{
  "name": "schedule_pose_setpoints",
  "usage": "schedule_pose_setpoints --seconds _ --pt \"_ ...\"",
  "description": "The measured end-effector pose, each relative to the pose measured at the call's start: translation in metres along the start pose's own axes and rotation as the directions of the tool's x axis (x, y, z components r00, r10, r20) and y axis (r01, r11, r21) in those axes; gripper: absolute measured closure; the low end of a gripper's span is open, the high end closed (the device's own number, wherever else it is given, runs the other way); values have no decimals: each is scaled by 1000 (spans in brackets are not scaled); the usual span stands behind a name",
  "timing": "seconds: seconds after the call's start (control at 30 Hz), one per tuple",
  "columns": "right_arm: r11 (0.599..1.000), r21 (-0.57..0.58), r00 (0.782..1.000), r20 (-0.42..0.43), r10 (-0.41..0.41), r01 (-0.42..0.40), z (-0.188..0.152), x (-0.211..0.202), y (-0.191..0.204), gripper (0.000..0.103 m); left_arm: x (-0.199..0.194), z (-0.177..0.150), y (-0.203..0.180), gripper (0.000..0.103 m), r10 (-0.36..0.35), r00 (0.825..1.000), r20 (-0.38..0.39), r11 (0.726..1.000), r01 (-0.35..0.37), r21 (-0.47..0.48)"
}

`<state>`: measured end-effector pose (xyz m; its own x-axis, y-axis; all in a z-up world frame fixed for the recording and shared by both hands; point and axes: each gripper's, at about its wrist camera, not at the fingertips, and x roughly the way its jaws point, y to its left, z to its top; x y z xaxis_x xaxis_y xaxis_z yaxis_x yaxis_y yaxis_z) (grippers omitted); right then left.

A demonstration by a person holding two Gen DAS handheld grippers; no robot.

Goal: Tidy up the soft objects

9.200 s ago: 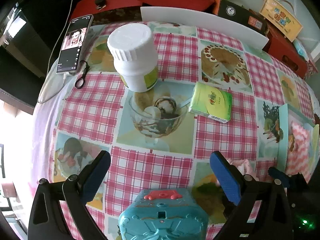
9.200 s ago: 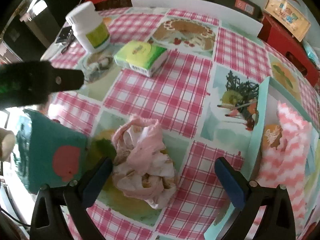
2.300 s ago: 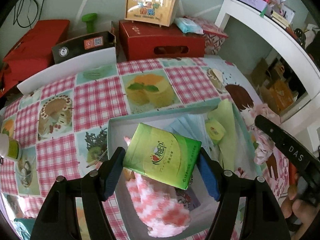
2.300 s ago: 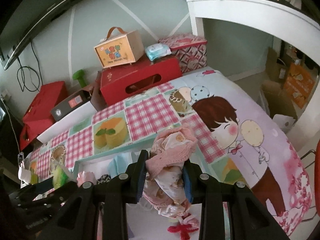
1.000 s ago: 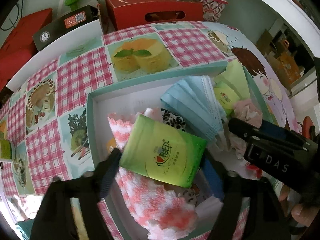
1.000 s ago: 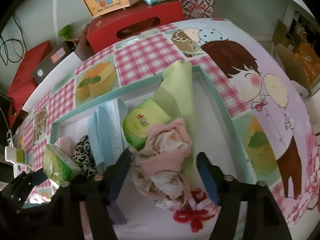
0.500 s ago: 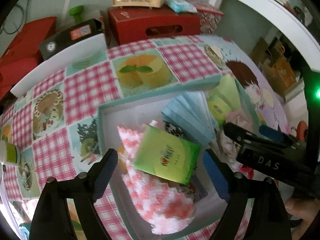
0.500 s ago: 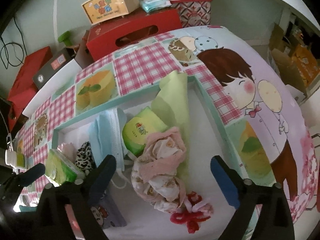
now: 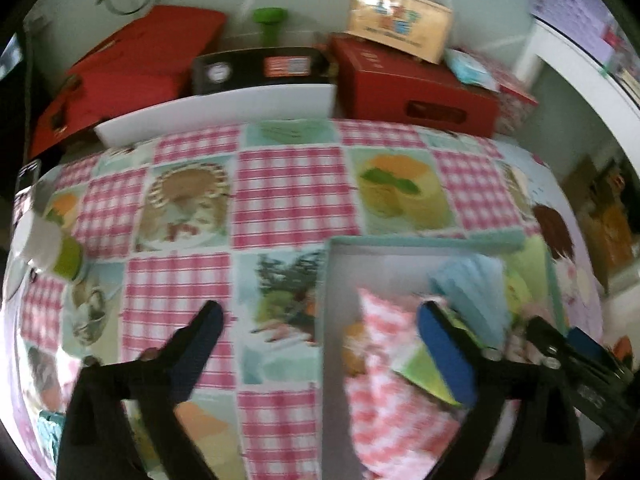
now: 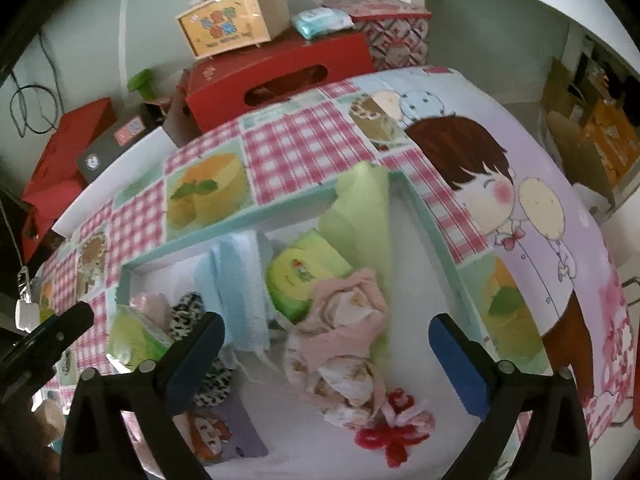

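Two green tissue packs (image 10: pixel 306 276) & 1 pink cloth bundle (image 10: pixel 340 344) in box (image 10: pixel 430 216); left gripper (image 9: pixel 320 328) & right gripper (image 10: pixel 326 338) jaws just opened wide, pinching nothing.

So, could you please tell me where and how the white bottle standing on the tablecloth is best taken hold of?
Grip the white bottle around its round body below the wide cap, coming in level from the side. It seems to stand upright with open tablecloth around it. The view is blurred, so confirm before closing the tongs.
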<state>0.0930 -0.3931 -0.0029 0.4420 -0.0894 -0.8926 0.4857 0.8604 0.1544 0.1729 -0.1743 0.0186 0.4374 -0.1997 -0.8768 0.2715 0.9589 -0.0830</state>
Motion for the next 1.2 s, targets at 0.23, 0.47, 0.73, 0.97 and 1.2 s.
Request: schedule_pose_setpoints --seconds 0.23,0.47,0.73,0.97,1.2 --pt "999 -46 1000 5 24 -24 0 -1 18 0 6 2 21 3 62 998 -5 996 -62 -57" --pt "997 -73 1000 -8 26 -26 -3 -1 30 0 3 1 23 3 71 997 -10 996 -71 -51" --pt "991 -131 1000 7 28 -27 -6 -12 51 0 -8 -12 31 3 99 995 -31 995 -99 -17" --pt "984 -176 999 13 29 -26 -17 -25 67 0 -23 -23 39 3 120 992 -25 993 -121 -8" --pt "972 -233 999 -22 40 -44 -41 -36 77 0 -40 -43 47 3 137 990 -32 990 -137 -16"
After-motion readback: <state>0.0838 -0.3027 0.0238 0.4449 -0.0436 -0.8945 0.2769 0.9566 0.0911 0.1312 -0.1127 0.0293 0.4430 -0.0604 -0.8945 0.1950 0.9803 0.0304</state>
